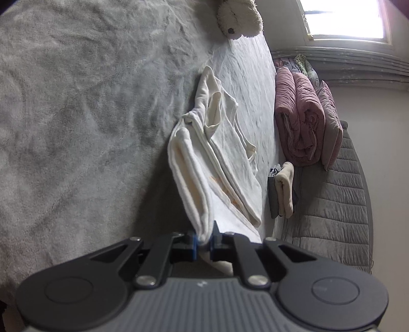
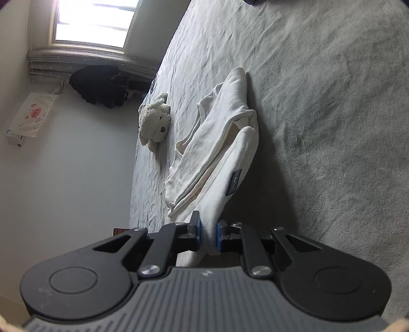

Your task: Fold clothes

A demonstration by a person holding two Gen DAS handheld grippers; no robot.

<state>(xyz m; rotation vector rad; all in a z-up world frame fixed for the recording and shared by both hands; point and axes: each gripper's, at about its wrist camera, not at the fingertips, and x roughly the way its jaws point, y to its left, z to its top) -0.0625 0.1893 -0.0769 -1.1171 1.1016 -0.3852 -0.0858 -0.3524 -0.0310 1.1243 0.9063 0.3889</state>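
Observation:
A white garment [image 1: 217,158] lies partly folded on a grey bed, its layers stacked lengthwise. My left gripper [image 1: 203,242] is shut on one end of it and lifts that edge off the bed. In the right wrist view the same white garment [image 2: 217,143] stretches away from me, with a small dark label near my end. My right gripper [image 2: 208,235] is shut on its near edge, the cloth pinched between the blue pads [image 2: 219,236].
A grey fleece blanket [image 1: 76,115] covers the bed. A white plush toy [image 2: 154,122] lies near the bed edge. Folded clothes [image 1: 283,189] and rolled pink quilts [image 1: 301,120] sit beside the garment. A window [image 2: 94,23] and a wall lie beyond.

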